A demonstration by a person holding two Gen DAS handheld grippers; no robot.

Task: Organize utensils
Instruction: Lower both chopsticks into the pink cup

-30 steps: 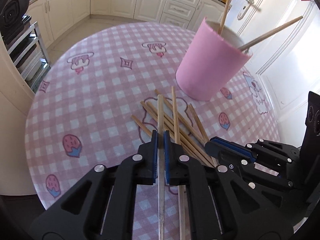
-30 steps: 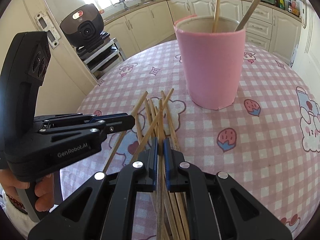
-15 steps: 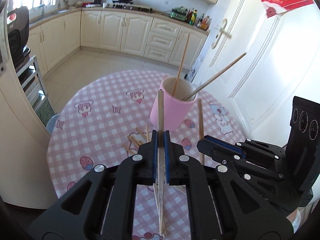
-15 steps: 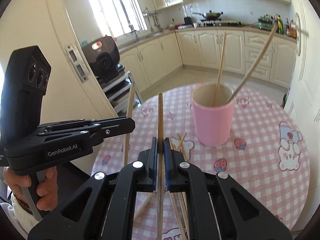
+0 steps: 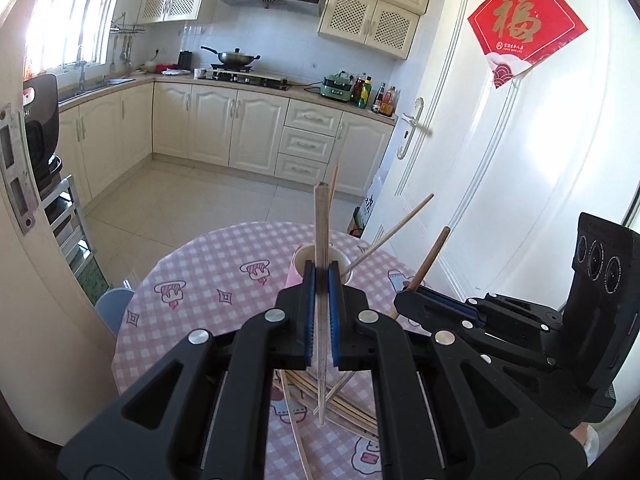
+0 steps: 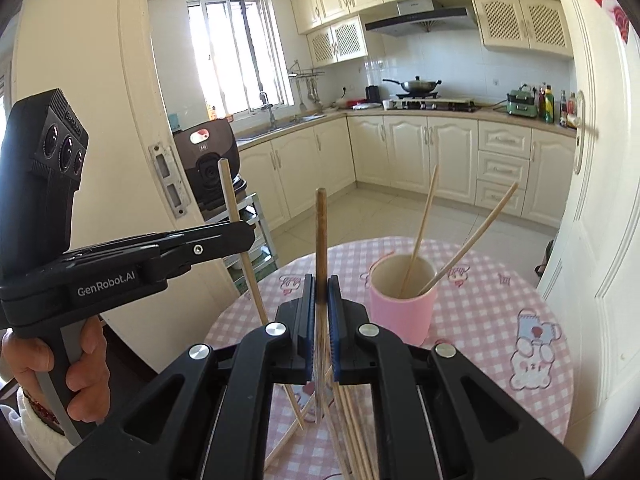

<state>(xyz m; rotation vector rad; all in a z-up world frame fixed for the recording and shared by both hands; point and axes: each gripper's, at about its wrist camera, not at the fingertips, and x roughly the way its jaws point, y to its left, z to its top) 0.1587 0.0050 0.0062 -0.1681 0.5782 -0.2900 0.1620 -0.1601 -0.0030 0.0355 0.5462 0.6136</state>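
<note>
Having lifted both grippers off the worktop (image 6: 480, 320), you now pinch one chopstick (image 5: 321, 240) in the left gripper (image 5: 321, 280) fingers and another chopstick (image 6: 320, 240) in the right gripper (image 6: 320, 292), both above the loose pile (image 6: 352, 420), ready for the pink cup (image 6: 402, 312).

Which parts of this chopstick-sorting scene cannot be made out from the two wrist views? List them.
- Left view: most of the pink cup is hidden behind the left gripper.
- Both views: the loose chopsticks on the table are largely covered by gripper frames, so they cannot be counted.
- Right view: bottle labels are too small.
</note>
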